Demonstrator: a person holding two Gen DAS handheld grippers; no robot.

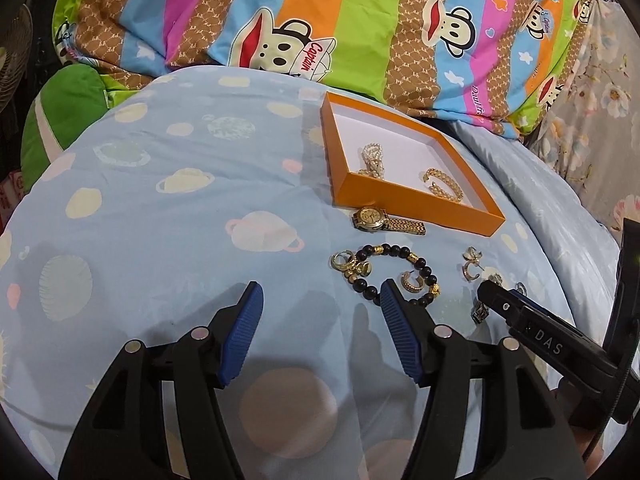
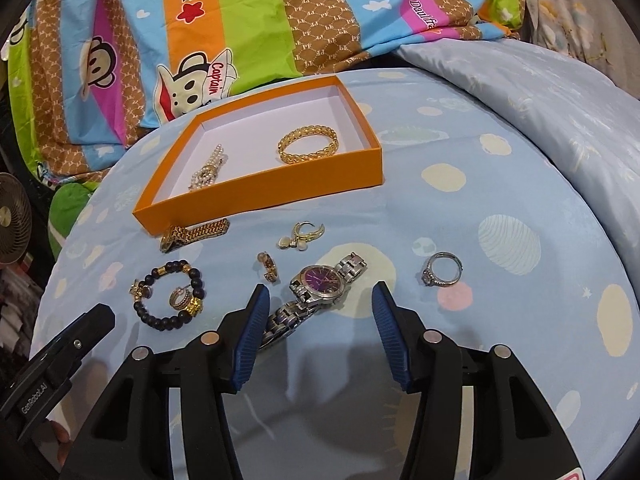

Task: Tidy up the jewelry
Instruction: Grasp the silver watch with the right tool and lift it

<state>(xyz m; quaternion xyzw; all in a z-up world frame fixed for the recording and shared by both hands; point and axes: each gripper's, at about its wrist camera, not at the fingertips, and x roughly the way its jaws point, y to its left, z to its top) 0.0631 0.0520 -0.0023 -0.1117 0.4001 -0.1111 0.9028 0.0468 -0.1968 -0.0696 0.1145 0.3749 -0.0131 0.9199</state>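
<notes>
While working outward from the pads, finds right tongs roughly half open and holding nothing, poised over the silver watch, which lies flat on the blue bedspread. Places the case between the pads, with the band trailing under the left-hand pad; sees no contact.

Judges the watch the heaviest item: rigid, slick metal case, limp link band likely to swing. Recommends pinching across the case sides, not the glass face or the band.

Finds left tongs a little over half open, likewise empty. Places its right-hand pad just beside the black beaded bracelet, with a gold hoop earring lying inside the bead loop. Judges the bracelet light and floppy, with beads prone to rolling. Advises gripping a run of beads, clear of the earring.

Notes a silver ring beyond and right of right tongs: tiny, hard, apt to slip.

Further ahead, records a gold watch just beside the orange box.

Farthest, inside the box, lists a pearl piece and a gold bangle.

Rates the task as partly done.
</notes>
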